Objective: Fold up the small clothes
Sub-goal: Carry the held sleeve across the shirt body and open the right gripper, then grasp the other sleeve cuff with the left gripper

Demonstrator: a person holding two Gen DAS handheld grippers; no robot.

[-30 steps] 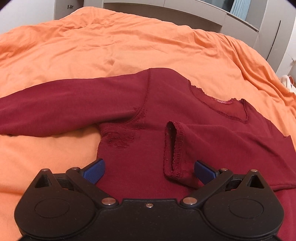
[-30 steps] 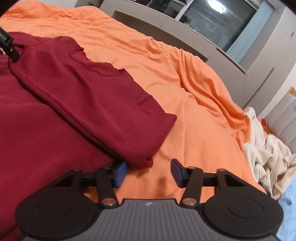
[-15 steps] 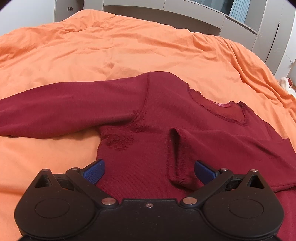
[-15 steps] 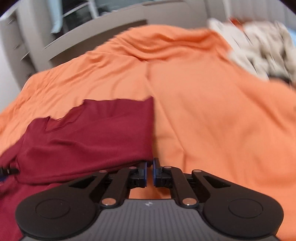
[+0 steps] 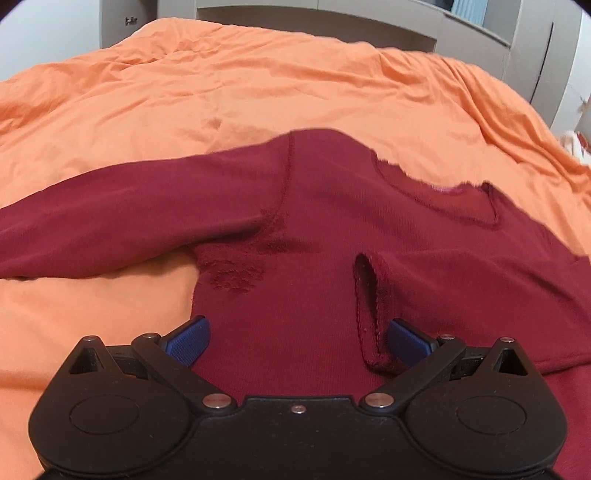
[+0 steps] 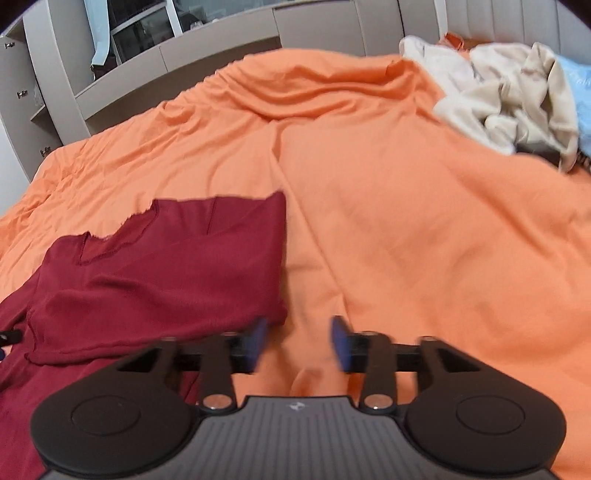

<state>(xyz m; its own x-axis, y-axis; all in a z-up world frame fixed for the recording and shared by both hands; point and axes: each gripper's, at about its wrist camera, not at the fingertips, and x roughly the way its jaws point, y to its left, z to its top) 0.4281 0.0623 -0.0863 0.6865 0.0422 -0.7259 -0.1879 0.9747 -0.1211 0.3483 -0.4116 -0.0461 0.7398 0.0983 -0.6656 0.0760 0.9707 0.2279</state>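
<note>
Our left claw [image 5: 297,334] gapes wide over the limp maroon top [image 5: 314,236] on the bed [image 5: 221,85]; right claw [image 6: 299,345], part-open, holds nothing. Soft knit: we judge the spread sleeve [image 5: 122,218], ahead-left, the next hold.

A rumpled orange fabric bedspread [image 6: 388,221] fills most of both views. Along the top of the right wrist view runs a long grey cabinet unit [image 6: 221,48] with small drawer knobs at upper left, and a pale blue curtain [image 6: 98,22] hangs above it. A heap of beige crumpled cloth [image 6: 509,96] lies at upper right.
</note>
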